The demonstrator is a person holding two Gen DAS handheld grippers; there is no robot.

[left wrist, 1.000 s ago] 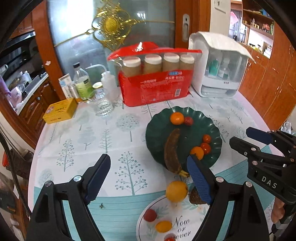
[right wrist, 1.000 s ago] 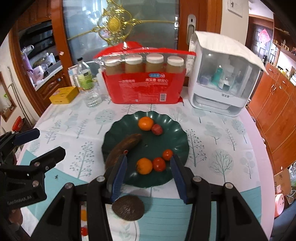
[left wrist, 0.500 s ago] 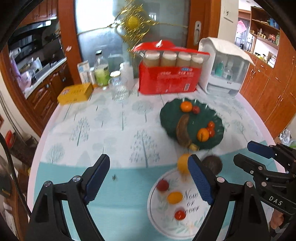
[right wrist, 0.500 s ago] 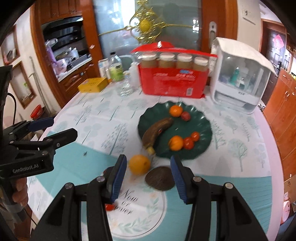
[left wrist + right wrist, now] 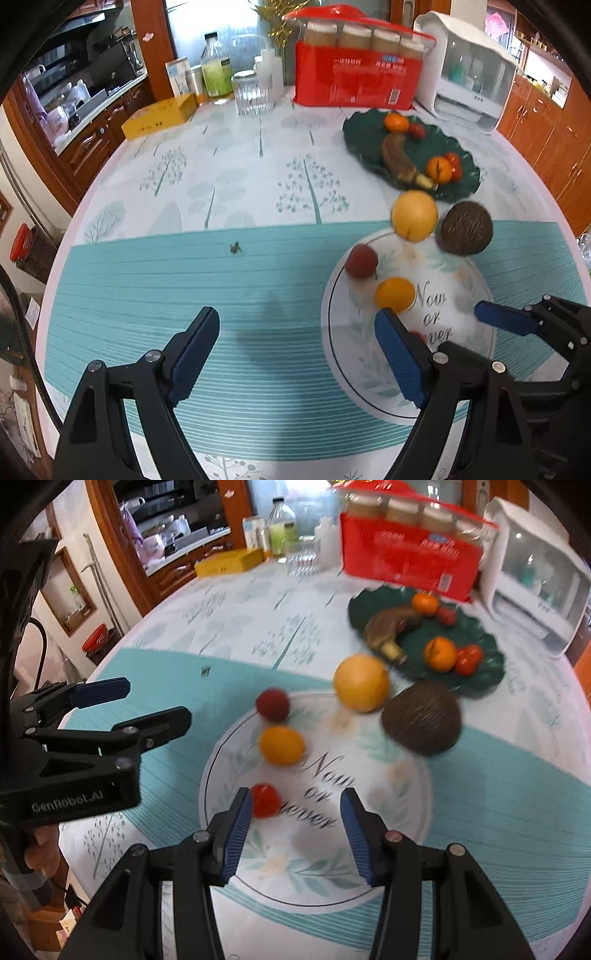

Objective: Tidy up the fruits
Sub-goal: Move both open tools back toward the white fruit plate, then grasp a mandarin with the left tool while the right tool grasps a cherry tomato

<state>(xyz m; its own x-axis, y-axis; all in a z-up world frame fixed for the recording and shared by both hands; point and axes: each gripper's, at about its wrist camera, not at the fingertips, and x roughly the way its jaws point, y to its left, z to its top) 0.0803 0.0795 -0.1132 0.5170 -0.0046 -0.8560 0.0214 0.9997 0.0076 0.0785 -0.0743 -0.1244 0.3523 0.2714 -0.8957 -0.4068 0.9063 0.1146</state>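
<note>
A white printed plate (image 5: 391, 834) near the table's front holds a red fruit (image 5: 272, 704), a small orange (image 5: 282, 746) and a red tomato (image 5: 264, 799). On its far rim sit a large yellow-orange fruit (image 5: 361, 683) and a brown round fruit (image 5: 422, 718). Behind it a dark green plate (image 5: 487, 664) carries a browned banana (image 5: 389, 626), two oranges and small red fruits. My right gripper (image 5: 295, 805) hangs open over the white plate, the tomato just outside its left finger. Left of the plate (image 5: 362, 373), my left gripper (image 5: 295, 326) is wide open above bare teal cloth.
At the back stand a red pack of cups (image 5: 356, 79), a white cabinet-like box (image 5: 469, 85), a ribbed glass (image 5: 253, 92), bottles and a yellow box (image 5: 159, 116). A small insect (image 5: 235, 248) lies on the cloth. The round table's edge curves close on the left.
Both grippers sank and drew back from the green plate toward the white plate at the front. Their openings look unchanged, and no fruit has moved.
</note>
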